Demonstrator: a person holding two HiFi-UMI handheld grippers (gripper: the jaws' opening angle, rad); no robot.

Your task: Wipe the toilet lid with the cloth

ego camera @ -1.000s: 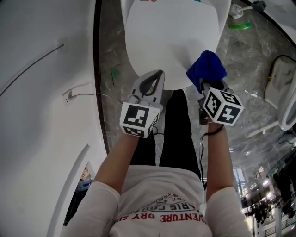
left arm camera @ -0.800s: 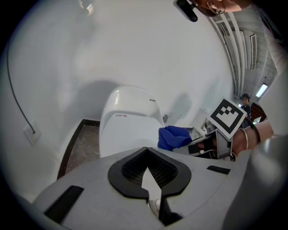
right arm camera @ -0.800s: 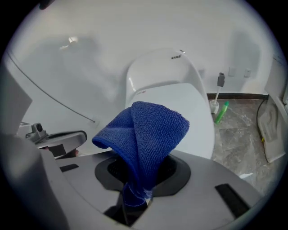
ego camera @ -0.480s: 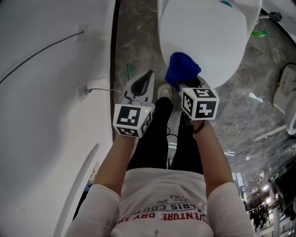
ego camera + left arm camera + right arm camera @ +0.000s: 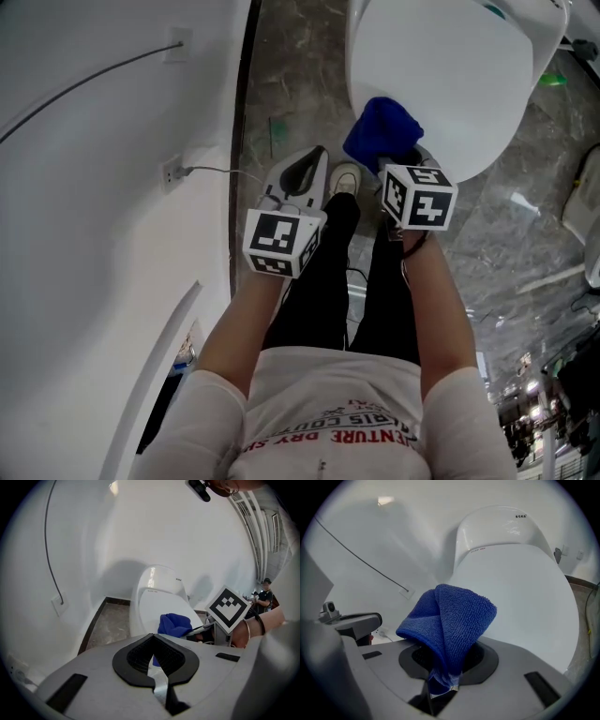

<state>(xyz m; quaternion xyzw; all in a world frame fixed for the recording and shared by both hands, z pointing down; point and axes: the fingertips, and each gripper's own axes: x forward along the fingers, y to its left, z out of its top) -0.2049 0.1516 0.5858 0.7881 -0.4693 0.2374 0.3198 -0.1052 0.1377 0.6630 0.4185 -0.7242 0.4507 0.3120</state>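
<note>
The white toilet lid [image 5: 450,75] lies closed at the top right of the head view. My right gripper [image 5: 398,167] is shut on a bunched blue cloth [image 5: 382,131], which rests on the lid's near left edge. In the right gripper view the cloth [image 5: 450,620] stands up out of the jaws of the right gripper [image 5: 443,670], with the lid [image 5: 525,592] behind it. My left gripper [image 5: 305,173] hangs over the floor left of the toilet. In its own view the left gripper [image 5: 153,637] is shut and holds nothing, and the cloth [image 5: 176,624] shows beyond it.
A white wall runs down the left with a socket [image 5: 172,172] and a cable. Grey marble floor [image 5: 291,84] lies between wall and toilet. The person's legs and a shoe [image 5: 345,176] stand just in front of the bowl. A green item [image 5: 553,80] lies on the floor at right.
The right gripper has carried the cloth from the lid's near right edge across to its near left edge. The left gripper has stayed shut beside it.
</note>
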